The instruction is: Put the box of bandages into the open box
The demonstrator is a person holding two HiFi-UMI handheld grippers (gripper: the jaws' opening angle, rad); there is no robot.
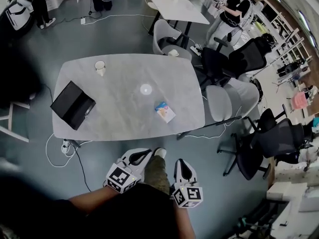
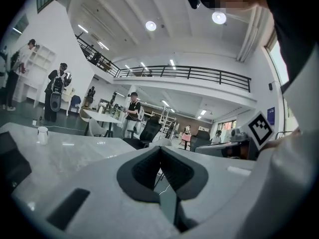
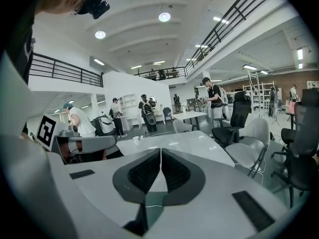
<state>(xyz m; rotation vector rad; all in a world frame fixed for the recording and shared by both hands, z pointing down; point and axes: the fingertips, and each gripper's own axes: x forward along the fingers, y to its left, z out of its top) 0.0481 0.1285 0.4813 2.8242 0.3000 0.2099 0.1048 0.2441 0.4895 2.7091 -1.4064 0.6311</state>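
Left gripper [image 1: 145, 155] & right gripper [image 1: 182, 163], both clenched on nothing, hang off the near edge of the big grey table [image 1: 119, 121]; small blue-white card bandage box [image 1: 165, 111] lies on table's near-right part, straight ahead, abt as near to each.

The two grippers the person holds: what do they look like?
The left gripper and right gripper look alike: pale grey-white shells, each carrying a cube with black-and-white square markers. Their jaws are lined with black ribbed pads that together form a diamond-shaped outline. No cables show on them. The person wears a dark top.
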